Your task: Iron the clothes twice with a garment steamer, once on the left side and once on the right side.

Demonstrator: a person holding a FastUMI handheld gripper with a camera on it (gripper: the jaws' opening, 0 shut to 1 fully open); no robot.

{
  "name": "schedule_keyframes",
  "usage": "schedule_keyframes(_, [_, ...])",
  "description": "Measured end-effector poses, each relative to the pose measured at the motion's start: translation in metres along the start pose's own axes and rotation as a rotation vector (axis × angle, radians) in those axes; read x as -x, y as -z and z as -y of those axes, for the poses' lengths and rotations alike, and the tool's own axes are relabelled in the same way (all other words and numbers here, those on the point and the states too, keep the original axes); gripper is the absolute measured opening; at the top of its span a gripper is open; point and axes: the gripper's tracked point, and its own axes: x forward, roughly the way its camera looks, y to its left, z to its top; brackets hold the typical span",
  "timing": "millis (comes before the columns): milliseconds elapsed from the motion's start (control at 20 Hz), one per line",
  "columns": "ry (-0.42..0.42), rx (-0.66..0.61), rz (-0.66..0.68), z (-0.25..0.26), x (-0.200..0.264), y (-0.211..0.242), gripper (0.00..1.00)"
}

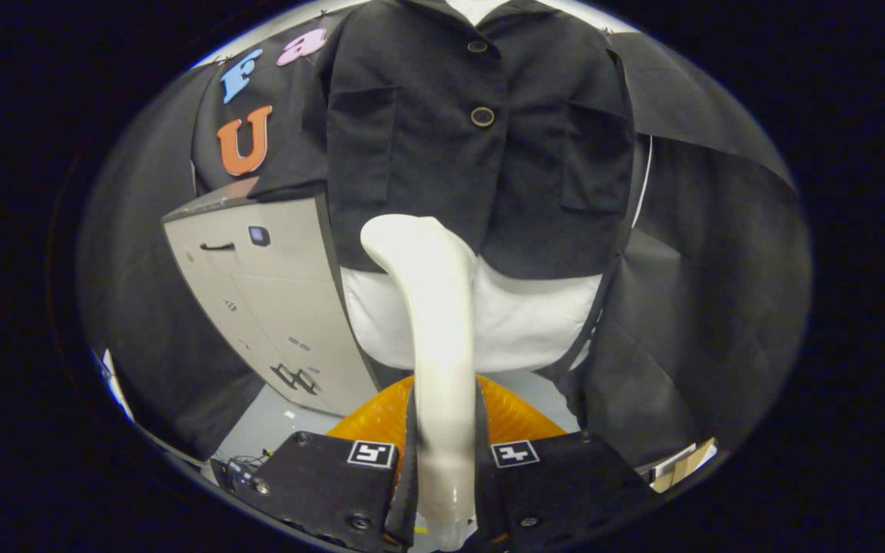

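The gripper (445, 468) sits at the bottom centre of the frame, its two fingers closed narrow against either side of the handle of a white garment steamer (435, 322), so it is holding the steamer. The steamer rises from between the fingers up the middle of the frame and bends over at its top toward the upper left, its head lying against or just in front of the lower hem of a black jacket (473, 146); contact cannot be told.

The jacket fills the upper centre, hung on a white mannequin torso (527, 315) whose lower part shows under the hem. Two brown buttons (482, 117) run down the jacket's front, with a patch pocket on each side. Just behind the fingers, under the torso, sits an orange ribbed object (381, 415). A grey cabinet (266, 299) with a dark handle stands in the left centre, just beside the jacket. Black cloth (704, 307) hangs to the right.
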Motion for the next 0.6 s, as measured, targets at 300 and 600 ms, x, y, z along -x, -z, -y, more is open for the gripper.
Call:
schedule_keyframes(300, [-0.025,-0.028,0.044,0.008,0.024,-0.016,0.33])
schedule_keyframes(600, [-0.022,-0.08,0.312,0.055,0.099,-0.111,0.33])
